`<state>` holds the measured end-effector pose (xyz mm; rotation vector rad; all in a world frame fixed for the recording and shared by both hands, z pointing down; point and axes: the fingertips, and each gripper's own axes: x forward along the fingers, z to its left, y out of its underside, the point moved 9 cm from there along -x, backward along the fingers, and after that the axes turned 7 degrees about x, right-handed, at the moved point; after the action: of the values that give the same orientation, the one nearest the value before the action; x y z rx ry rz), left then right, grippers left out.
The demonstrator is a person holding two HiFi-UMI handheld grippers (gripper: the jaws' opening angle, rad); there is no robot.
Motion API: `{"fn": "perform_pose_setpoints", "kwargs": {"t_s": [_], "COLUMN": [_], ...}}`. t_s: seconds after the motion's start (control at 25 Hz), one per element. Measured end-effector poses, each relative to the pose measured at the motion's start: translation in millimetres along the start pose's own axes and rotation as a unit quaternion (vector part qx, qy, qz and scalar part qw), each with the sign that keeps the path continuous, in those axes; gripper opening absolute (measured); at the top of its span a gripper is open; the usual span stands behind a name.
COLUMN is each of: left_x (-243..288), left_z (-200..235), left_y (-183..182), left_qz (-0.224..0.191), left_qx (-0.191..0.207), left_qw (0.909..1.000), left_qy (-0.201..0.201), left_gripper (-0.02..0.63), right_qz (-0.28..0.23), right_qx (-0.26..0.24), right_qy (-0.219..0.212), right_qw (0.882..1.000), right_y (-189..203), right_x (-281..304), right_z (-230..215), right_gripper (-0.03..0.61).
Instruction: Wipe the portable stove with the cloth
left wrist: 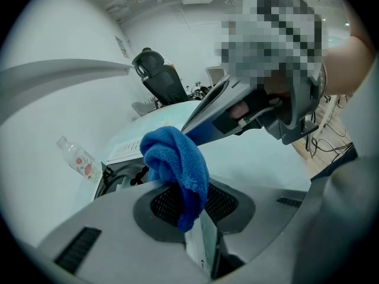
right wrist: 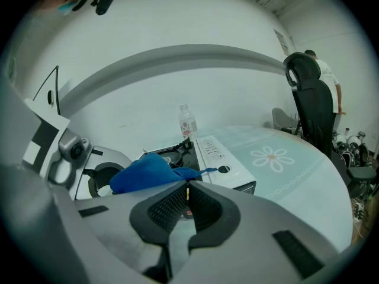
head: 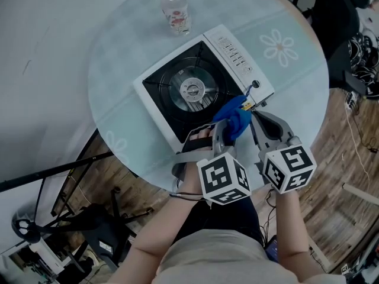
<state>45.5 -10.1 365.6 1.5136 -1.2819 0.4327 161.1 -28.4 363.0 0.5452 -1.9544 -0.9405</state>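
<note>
Your left gripper (left wrist: 188, 215) is clamped on the blue cloth (left wrist: 174, 158). The cloth bunches up above the jaw tips, and a short tail hangs down between them. In the head view it sits at the near right corner of the stove (head: 195, 87), just beside the control knob (head: 256, 83). I cannot tell whether it actually touches the stove.

Your right gripper (right wrist: 185, 191) has its jaws closed tip to tip with nothing between them. It lies just beside the left one, on the cloth's right side and pointing toward the same corner. In its own view the cloth shows just past its jaws, to the left.

The stove lies flat on the round table (head: 284, 99) — white body, black top with the burner ring in the middle, and the control strip along its right edge. A small plastic bottle (head: 176, 7) stands upright on the far side of the table, near the stove's back corner but apart from it.
</note>
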Motion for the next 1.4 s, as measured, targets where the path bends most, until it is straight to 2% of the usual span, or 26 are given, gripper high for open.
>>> {"fn": "perform_pose_setpoints", "kwargs": {"t_s": [0.28,0.4,0.64,0.72,0.84,1.12,1.24,1.4], "left_x": [-4.2,-4.0,-1.3,-0.4,-0.5,0.8,1.0,1.3], "left_z": [-3.3,-2.9,-1.6,-1.0,-1.5,-0.6,0.2,0.3], "left_y": [6.2,5.6,3.0,2.7,2.1,2.1,0.9,0.3], "left_qz": [-0.006,-0.006,-0.001,0.000,0.000,0.003,0.004,0.004], "left_qx": [0.004,0.004,0.002,-0.001,-0.002,-0.008,-0.009,-0.012], "left_qw": [1.0000,1.0000,1.0000,1.0000,1.0000,1.0000,0.9999,0.9999], "left_qy": [-0.003,-0.002,0.000,0.001,0.000,0.001,0.001,0.002], "left_gripper": [0.091,0.091,0.091,0.091,0.091,0.091,0.091,0.091], "right_qz": [-0.021,-0.016,-0.019,-0.010,0.001,0.010,0.009,-0.013], "right_qx": [0.010,0.004,0.095,0.111,0.154,0.231,0.227,0.201], "right_qy": [0.004,-0.005,-0.016,-0.025,-0.048,-0.072,-0.081,-0.078], "right_qw": [1.000,1.000,0.995,0.993,0.987,0.970,0.970,0.976], "right_y": [-3.4,-10.9,-19.0,-19.0,-18.6,-16.1,-19.2,-22.7], "right_x": [2.8,11.2,26.1,31.8,37.9,45.8,46.4,40.3], "right_z": [-1.6,-10.3,-30.1,-32.1,-33.7,-42.5,-42.3,-38.4], "right_gripper": [0.025,0.026,0.029,0.059,0.081,0.070,0.031,0.023]}}
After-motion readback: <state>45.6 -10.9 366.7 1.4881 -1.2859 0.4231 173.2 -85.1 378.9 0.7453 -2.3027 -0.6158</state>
